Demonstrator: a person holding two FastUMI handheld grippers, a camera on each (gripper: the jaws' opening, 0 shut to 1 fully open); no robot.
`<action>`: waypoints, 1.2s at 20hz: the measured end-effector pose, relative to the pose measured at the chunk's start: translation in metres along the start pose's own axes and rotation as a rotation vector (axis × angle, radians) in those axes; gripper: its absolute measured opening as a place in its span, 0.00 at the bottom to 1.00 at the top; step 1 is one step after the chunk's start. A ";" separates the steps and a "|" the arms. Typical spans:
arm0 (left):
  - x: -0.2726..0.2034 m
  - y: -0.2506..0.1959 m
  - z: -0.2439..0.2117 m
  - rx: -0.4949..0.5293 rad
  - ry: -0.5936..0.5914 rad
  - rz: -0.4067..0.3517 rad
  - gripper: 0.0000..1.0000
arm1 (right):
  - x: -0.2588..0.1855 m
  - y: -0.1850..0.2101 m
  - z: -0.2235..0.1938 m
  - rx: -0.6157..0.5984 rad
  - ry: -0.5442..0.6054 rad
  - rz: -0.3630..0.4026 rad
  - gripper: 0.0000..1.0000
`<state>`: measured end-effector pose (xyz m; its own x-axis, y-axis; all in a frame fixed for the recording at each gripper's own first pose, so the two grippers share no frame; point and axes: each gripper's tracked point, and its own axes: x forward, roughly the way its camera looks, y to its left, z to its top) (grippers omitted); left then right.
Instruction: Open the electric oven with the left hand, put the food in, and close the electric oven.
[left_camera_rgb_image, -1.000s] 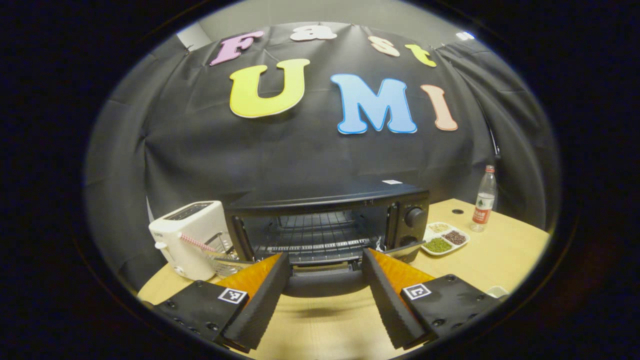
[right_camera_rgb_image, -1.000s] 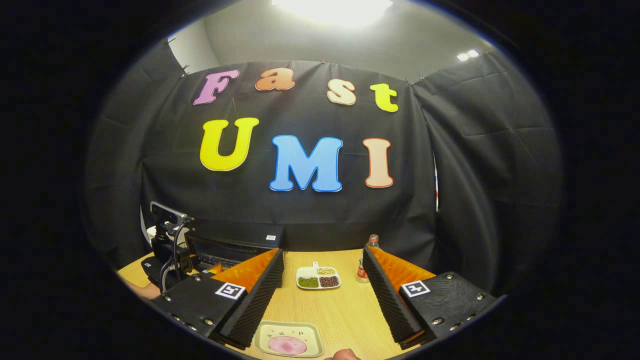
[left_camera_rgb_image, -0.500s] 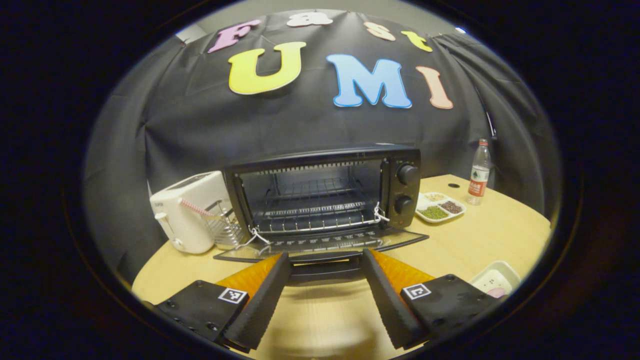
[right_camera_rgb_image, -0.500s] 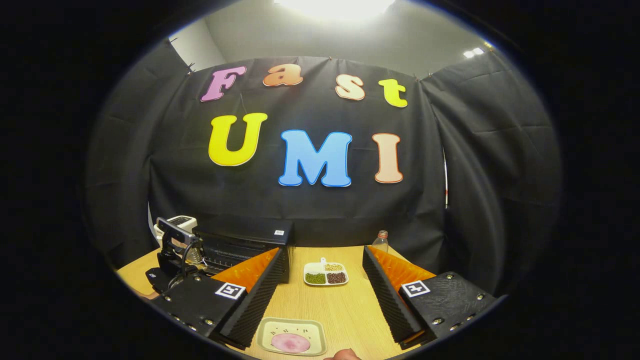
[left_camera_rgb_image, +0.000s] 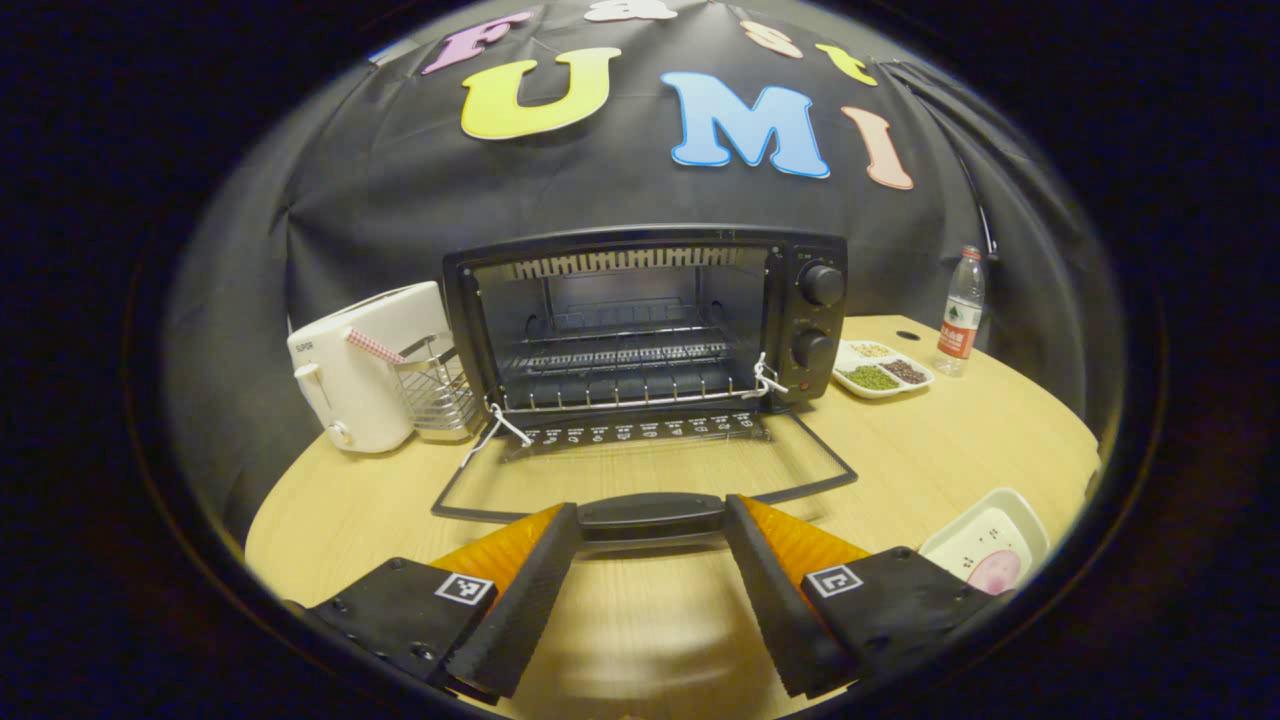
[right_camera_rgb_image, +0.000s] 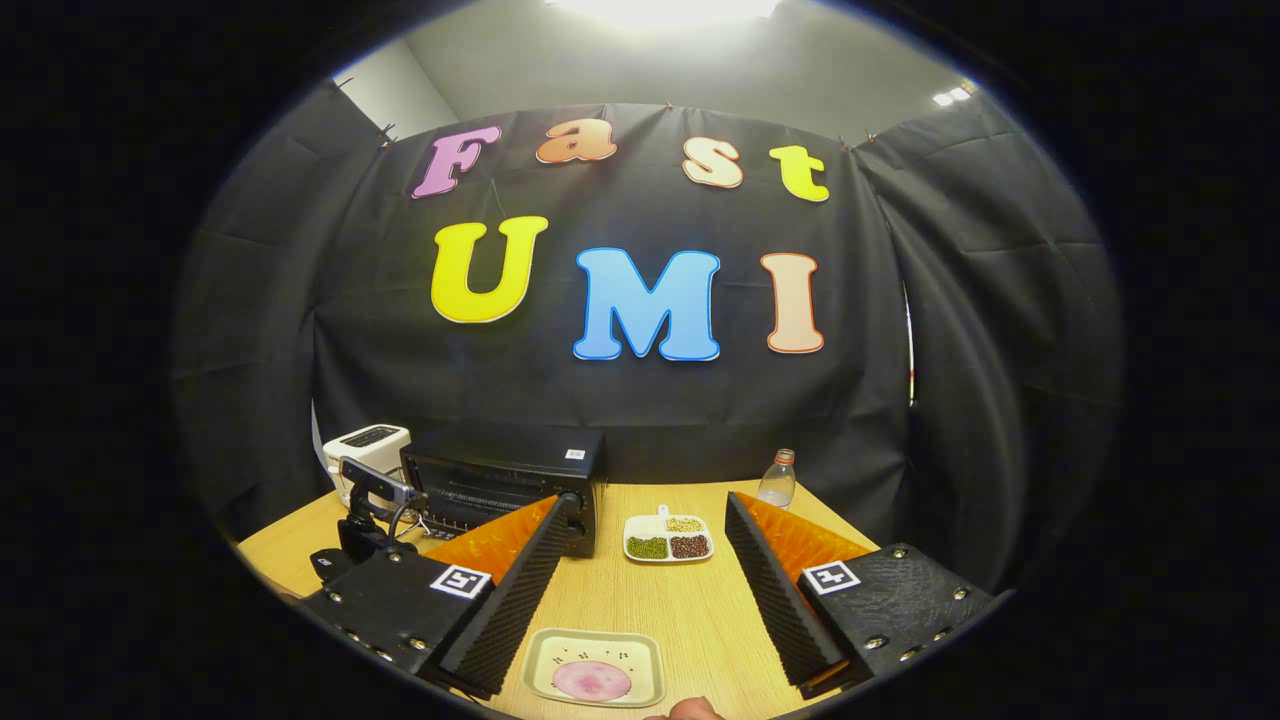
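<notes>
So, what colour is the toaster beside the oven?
White; the toaster shows best in the left gripper view.

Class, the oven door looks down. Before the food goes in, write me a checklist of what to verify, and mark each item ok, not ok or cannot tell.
1. Oven door fully down, lying about level with the table: ok.
2. Oven rack bare, with room for food: ok.
3. Left claw let go of the door handle: cannot tell; the handle sits between its fingers.
4. Right claw open, ready to grasp: ok.
5. Plate with the pink food near the right claw: ok, just below its fingers.
6. Food gripped: not ok, not yet held.
</notes>
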<state>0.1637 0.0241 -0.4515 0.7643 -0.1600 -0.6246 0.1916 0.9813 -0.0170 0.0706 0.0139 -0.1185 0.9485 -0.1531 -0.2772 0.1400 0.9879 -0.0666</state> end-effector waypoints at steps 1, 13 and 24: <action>-0.009 0.001 0.011 0.006 -0.028 0.004 1.00 | 0.000 -0.001 -0.002 0.010 0.007 0.009 0.98; -0.167 -0.009 0.165 -0.031 -0.352 0.054 1.00 | 0.034 -0.007 -0.084 0.150 0.336 0.226 0.98; -0.260 0.004 0.165 -0.036 -0.398 0.173 0.99 | 0.039 -0.006 -0.174 0.289 0.759 0.388 0.98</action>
<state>0.0674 0.0519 -0.1605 0.9624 -0.0146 -0.2712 0.0237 0.9993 0.0301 0.0571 -0.0027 -0.2954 0.5150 0.3184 -0.7958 0.0123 0.9256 0.3783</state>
